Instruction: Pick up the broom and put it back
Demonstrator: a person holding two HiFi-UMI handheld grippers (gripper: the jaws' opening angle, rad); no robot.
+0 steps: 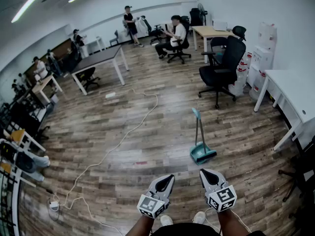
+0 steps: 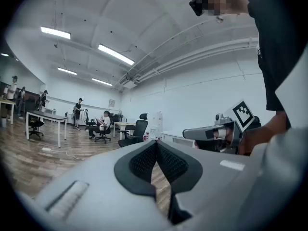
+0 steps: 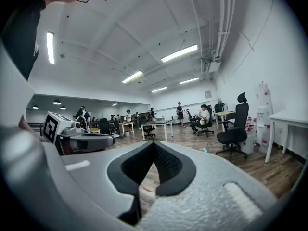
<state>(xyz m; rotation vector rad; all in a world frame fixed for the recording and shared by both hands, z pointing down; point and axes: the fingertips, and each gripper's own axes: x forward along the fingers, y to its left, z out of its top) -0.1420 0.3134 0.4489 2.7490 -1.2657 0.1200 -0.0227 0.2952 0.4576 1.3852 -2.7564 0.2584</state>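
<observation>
Standing ahead: one teal broom point(image 1: 199, 130) rises from the wooden floor point(image 1: 147, 151), a matching dustpan point(image 1: 203, 154) at its foot.
Location: mid-room, in open floor, well apart from the black office chair point(image 1: 224, 70) beyond it and the white table point(image 1: 295, 98) to the right.
Long axis: the handle is close to upright, its top leaning slightly toward the left of the head view. Whether broom and dustpan share one handle or have two is too small to tell.
Left gripper point(image 1: 169, 179): jaws closed tip to tip, nothing between them, pointing roughly level across the room.
Right gripper point(image 1: 204, 174): jaws likewise pressed together and empty, at about the same level.
Key relation: the broom lies forward of both grippers, on a line between them but closer to the right one; neither touches it. By this reading the right hand has the shorter reach, and its jaws would need to part before closing across the upright handle.
Count: one broom, one dustpan, two grippers, one pale cable point(image 1: 123, 137) trailing over the floor at left.
Background: a standing person point(image 1: 129, 22) and a seated person point(image 1: 175, 33) by the far wall; others at the left desks, too small to count.
</observation>
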